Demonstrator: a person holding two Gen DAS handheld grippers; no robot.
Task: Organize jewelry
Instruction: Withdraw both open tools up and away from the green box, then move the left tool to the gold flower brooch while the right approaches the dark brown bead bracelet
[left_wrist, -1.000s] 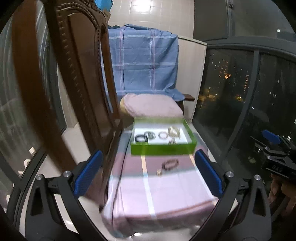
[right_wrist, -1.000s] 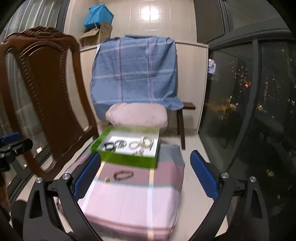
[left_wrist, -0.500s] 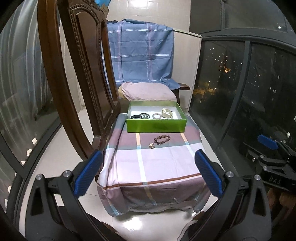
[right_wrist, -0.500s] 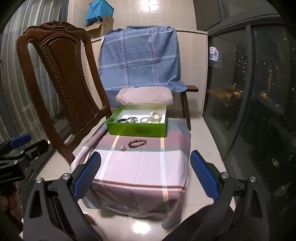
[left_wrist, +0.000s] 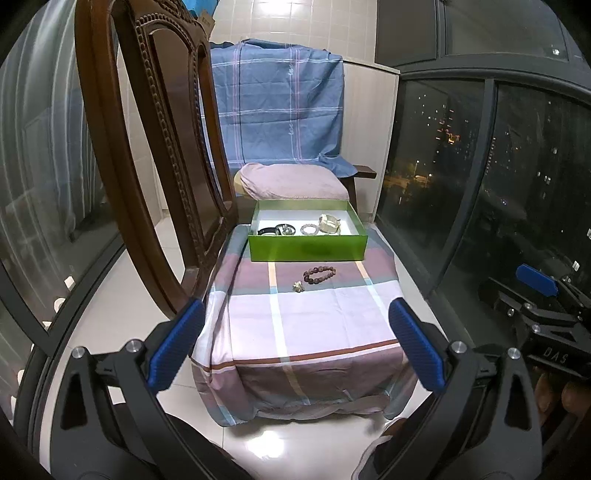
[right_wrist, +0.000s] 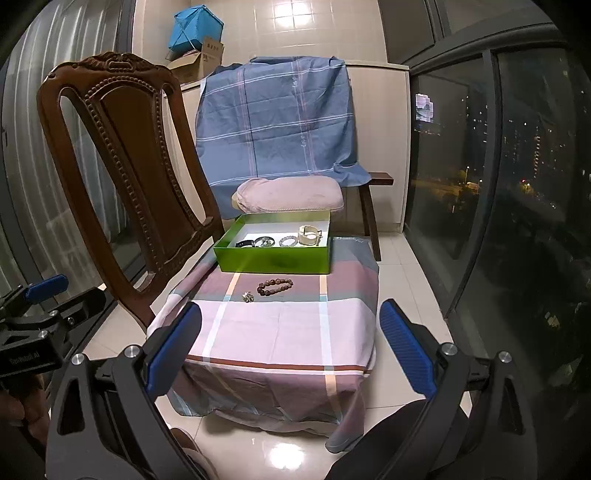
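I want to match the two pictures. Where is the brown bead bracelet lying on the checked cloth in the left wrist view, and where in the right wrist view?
Left wrist view: the brown bead bracelet lies just right of centre, on the checked cloth, in front of the green box.
Right wrist view: the bracelet lies slightly left of centre, again in front of the box.
Shared landmark: the green box, directly behind the bracelet in both views.

Cloth-covered stool (left_wrist: 314, 325), green box (left_wrist: 308, 249), bead bracelet (left_wrist: 319, 275)
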